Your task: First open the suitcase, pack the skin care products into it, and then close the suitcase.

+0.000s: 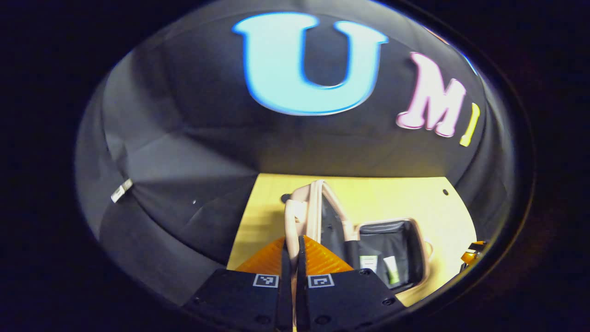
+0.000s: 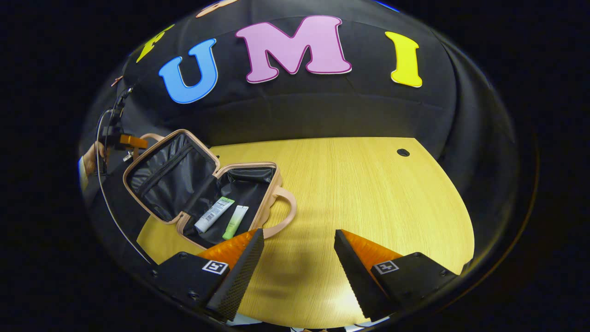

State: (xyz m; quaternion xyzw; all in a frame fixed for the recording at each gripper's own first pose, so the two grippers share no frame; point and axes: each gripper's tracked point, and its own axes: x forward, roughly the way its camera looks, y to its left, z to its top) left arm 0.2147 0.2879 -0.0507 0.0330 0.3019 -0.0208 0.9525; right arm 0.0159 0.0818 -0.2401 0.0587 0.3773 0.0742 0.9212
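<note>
- Open suitcase (image 2: 203,193) lying on the pale wooden table (image 2: 359,193), toward its left side in the right gripper view, lid (image 2: 168,177) raised and tilted back, dark lining showing.
- Two skin care tubes inside the lower half, side by side: a white tube (image 2: 213,214) and a green tube (image 2: 235,222), close together (whether touching, hard to say).
- Carry handle (image 2: 285,208) sticking out from the case's edge toward the table's middle.
- Left gripper (image 1: 293,242) pinched on the rim of the raised lid, fingers nearly together with the thin edge between them.
- Same gripper seen farther off in the right gripper view, behind the lid, with a hand (image 2: 94,154) holding it.
- Right gripper (image 2: 298,237) spread wide over bare tabletop, holding nothing, just right of the case.
</note>
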